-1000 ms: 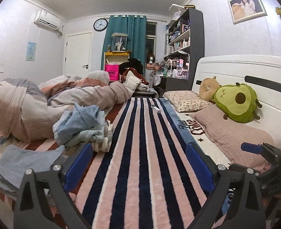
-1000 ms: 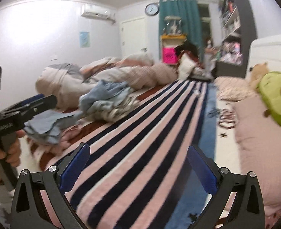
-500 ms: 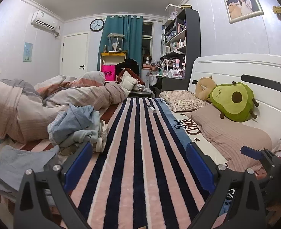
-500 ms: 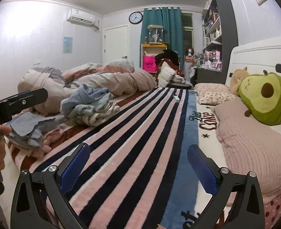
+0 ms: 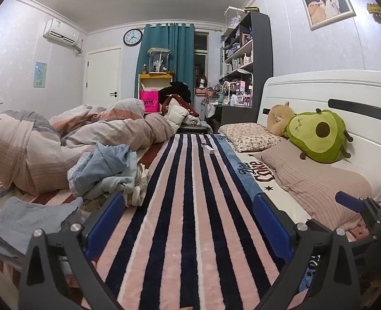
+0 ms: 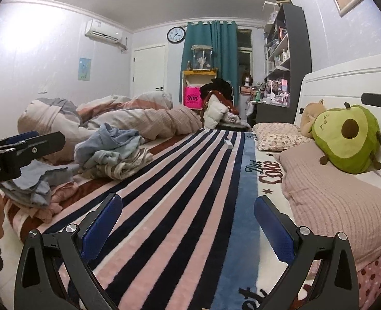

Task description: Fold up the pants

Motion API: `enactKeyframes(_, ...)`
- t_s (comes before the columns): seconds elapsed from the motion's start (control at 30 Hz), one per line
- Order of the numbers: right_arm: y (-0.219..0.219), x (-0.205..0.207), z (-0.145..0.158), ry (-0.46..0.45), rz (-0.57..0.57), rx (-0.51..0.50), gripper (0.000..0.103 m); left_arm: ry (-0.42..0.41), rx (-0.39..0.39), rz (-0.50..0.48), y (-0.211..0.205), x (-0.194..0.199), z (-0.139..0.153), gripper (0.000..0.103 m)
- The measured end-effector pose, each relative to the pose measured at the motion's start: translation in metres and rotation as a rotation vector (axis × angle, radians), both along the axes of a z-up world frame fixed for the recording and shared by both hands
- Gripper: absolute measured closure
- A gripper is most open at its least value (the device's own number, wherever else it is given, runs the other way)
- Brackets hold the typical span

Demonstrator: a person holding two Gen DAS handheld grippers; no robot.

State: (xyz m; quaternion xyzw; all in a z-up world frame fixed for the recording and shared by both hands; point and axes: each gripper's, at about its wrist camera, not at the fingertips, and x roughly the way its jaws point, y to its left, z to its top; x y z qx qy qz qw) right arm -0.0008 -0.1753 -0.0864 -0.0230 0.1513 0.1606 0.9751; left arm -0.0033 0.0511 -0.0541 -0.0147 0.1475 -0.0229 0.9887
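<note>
A heap of crumpled light-blue clothes (image 5: pixel 105 170) lies on the left side of the striped blanket (image 5: pixel 190 206); it also shows in the right wrist view (image 6: pixel 110 152). A flatter blue-grey garment (image 5: pixel 30 222) lies nearer, at the bed's left front; it shows in the right wrist view (image 6: pixel 32 183) on a small stack. My left gripper (image 5: pixel 189 222) is open and empty above the blanket's near end. My right gripper (image 6: pixel 187 224) is open and empty, right of the left one. Which piece is the pants I cannot tell.
A bunched duvet (image 5: pixel 61 139) fills the bed's far left. Pillows (image 5: pixel 317 183) and an avocado plush (image 5: pixel 317 134) lie along the white headboard at right. A small white remote (image 5: pixel 208 148) lies on the blanket. The right gripper's blue tip (image 5: pixel 350 202) shows at right.
Both grippers have pulled back and levelled, with the right wrist view swinging right to look along the bed. Both stay open and empty. The clothes have not moved.
</note>
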Motion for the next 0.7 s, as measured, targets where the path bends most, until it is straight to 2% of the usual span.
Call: enactKeyframes(0.7,-0.0077,-0.002,0.0018,-0.01,-0.032,0.009,0.001,-0.015,0.005,0.002,-0.0098,-0.0085,-0.0027,0.002)
